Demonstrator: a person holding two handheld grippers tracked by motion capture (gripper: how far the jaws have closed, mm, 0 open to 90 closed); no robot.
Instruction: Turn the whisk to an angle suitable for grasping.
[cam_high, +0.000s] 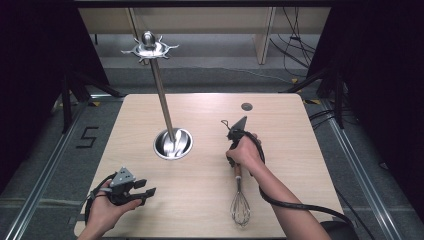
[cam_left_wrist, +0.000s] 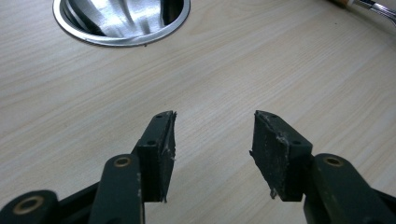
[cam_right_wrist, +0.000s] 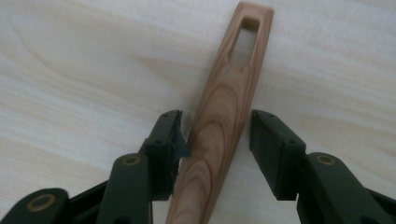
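Whisk (cam_high: 240, 200) handle (cam_right_wrist: 224, 121) between right claw (cam_right_wrist: 215, 133).

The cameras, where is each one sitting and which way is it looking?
High view: above the person's side, looking forward and down on the table, utensil stand and whisk; both forearms and hands show.
Left gripper view: rides the left gripper, facing the stand's steel base; open jaws show.
Right gripper view: rides the right gripper, facing the whisk's wooden handle; jaws straddle it.
Shared: all three show the wooden tabletop.
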